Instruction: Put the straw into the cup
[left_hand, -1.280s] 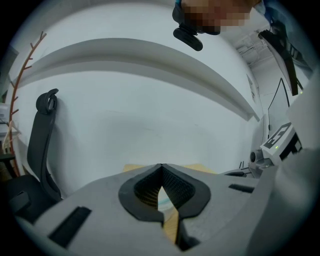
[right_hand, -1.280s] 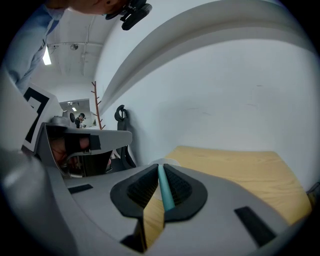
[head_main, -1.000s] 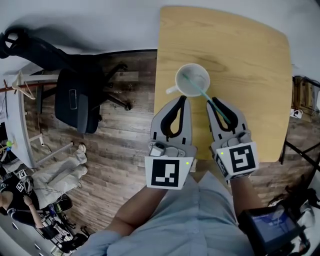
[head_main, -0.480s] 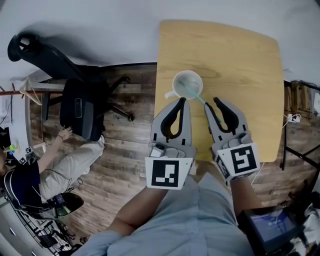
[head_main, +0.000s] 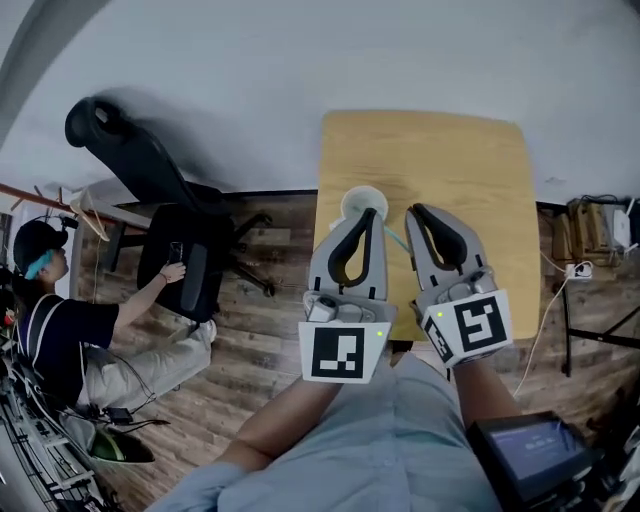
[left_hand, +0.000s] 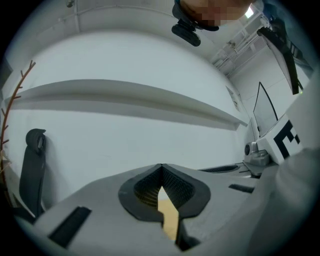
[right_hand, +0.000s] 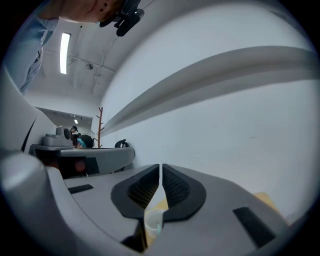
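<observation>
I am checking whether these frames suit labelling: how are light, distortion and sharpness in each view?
Head view: even light, strong bending toward the edges, table sharp, chair throwing a soft shadow on the wall. Left gripper view: dark corners, wall ledge bowed, near fingers soft. Right gripper view: ceiling lamp glares, cup below the fingers looks soft.

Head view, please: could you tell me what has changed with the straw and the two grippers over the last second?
The right gripper let go of the straw and closed empty, so the straw now leans in the cup by itself. The view also tilted up, showing more wall. Unchanged: the left gripper is shut and empty beside the cup, which stands in its place on the table.
</observation>
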